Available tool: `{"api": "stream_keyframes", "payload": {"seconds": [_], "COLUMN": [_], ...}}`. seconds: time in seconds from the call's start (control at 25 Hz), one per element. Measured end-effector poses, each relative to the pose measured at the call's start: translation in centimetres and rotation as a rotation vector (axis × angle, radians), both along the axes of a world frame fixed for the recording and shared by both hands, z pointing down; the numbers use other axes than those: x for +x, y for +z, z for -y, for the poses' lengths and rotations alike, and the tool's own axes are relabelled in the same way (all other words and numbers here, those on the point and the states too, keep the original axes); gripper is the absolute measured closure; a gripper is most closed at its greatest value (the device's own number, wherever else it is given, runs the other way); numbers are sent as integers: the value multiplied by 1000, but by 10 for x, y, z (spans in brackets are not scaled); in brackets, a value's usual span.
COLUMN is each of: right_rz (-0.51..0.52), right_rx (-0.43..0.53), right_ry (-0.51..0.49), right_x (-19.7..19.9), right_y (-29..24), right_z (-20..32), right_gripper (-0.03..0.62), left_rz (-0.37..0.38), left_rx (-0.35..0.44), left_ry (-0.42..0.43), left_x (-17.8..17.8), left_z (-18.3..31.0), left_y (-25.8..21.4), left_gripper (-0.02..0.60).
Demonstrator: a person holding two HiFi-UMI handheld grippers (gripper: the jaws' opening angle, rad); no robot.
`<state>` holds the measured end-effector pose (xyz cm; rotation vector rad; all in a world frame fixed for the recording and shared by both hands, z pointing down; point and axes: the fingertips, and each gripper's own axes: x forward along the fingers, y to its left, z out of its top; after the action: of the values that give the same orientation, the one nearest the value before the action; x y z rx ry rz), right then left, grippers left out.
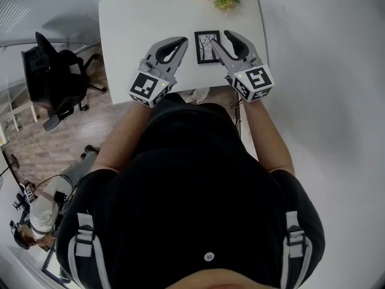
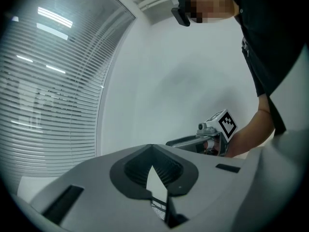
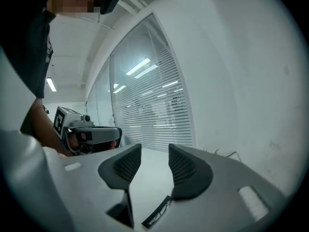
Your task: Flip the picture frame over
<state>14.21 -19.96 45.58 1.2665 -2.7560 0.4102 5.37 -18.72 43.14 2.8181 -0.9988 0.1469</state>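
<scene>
Picture frame [image 1: 206,47] flat on table [image 1: 138,23], picture up, long axis running away from the person; right gripper [image 1: 220,40] (jaws apart, empty) nearest, left gripper [image 1: 180,43] closed tip-to-tip opposite
</scene>
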Motion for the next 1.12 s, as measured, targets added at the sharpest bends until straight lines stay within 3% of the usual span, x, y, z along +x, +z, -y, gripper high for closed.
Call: {"api": "stream_keyframes", "payload": {"seconds": [0.48,0.84,1.12], "right_rz": [7,-21,-18], "right_rx": [111,139,147], "right_ry": [-77,-63,-45], "right_x": [-4,-5,-2], "right_y": [-55,-77,-80], "right_z": [-27,-31,-34], "right_gripper": [490,522,566], "left_rz": [-28,-62,-45], "left_rx": [47,69,77], "left_ry": [88,96,100], "left_x": [23,28,28], "left_z": [-16,-18,-18], "left_y": [-41,-64,-63], "left_gripper": [578,578,578]}}
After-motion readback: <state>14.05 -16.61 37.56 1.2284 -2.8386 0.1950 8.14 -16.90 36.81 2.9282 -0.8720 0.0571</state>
